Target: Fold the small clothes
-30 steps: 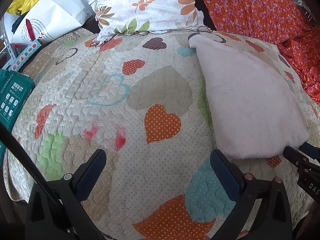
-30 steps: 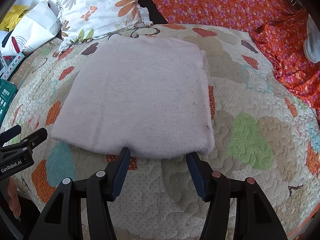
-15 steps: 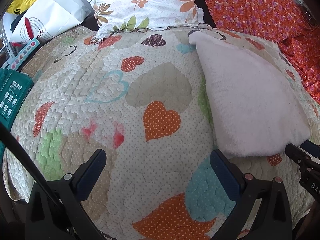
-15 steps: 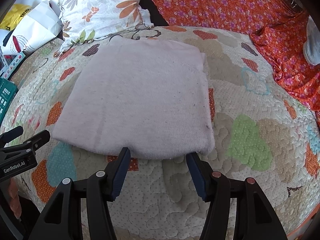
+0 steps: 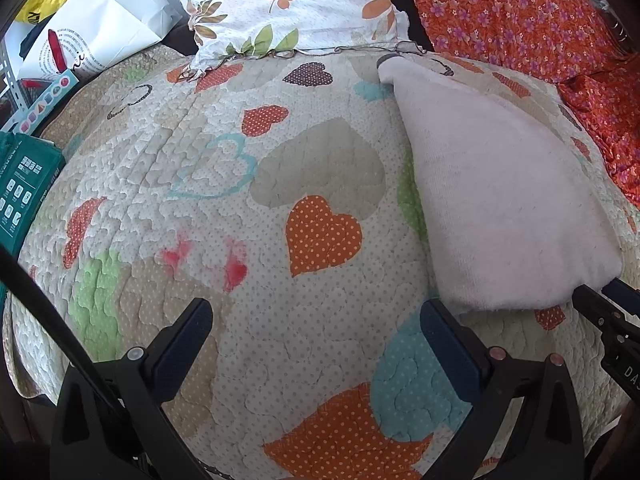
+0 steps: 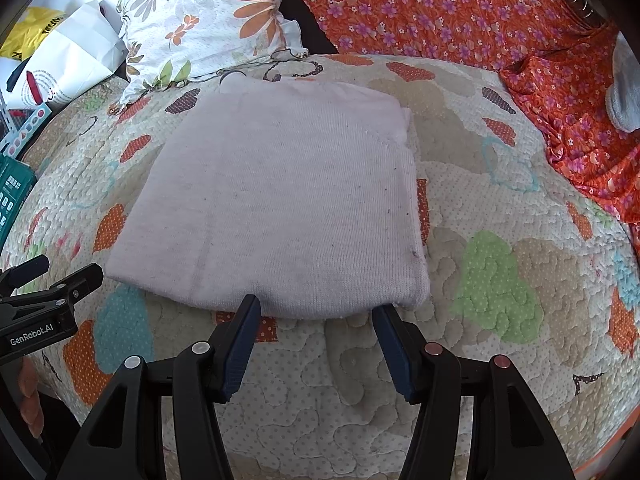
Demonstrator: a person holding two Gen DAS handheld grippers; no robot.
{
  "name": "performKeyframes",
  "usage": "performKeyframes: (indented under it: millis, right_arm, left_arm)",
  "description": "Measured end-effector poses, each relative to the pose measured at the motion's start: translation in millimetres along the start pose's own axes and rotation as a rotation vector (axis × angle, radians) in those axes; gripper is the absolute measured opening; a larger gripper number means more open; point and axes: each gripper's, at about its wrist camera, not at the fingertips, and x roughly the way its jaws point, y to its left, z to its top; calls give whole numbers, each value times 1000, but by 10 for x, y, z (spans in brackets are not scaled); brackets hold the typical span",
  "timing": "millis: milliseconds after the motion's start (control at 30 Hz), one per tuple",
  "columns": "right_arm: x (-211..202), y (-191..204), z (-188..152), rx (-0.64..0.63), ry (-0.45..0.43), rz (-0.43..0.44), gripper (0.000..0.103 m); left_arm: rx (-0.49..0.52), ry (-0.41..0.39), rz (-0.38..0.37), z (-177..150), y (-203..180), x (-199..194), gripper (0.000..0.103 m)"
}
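Note:
A pale pink knitted garment (image 6: 276, 204) lies folded into a flat rectangle on the heart-patterned quilt (image 6: 500, 280). My right gripper (image 6: 316, 314) stands open just short of the garment's near edge, nothing between its blue pads. In the left wrist view the same garment (image 5: 500, 200) lies at the right. My left gripper (image 5: 316, 314) is open over bare quilt (image 5: 240, 200), to the left of the garment. The tips of the right gripper (image 5: 596, 304) show at that view's right edge, and the left gripper (image 6: 52, 284) shows at the right wrist view's left edge.
A flowered pillow (image 6: 208, 20) and an orange flowered cloth (image 6: 460, 12) lie at the back. White and yellow bags (image 5: 92, 28) and a green box (image 5: 20, 188) sit off the quilt's left side. A grey item (image 6: 624, 88) rests on the orange cloth at far right.

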Motion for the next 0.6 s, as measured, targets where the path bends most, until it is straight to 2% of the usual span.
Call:
performKeyframes:
  millis: [600]
  right_arm:
    - [-19,19,1,-11,-8,1,63]
  left_arm:
    - [-24,28,-10,-3,43,48,103]
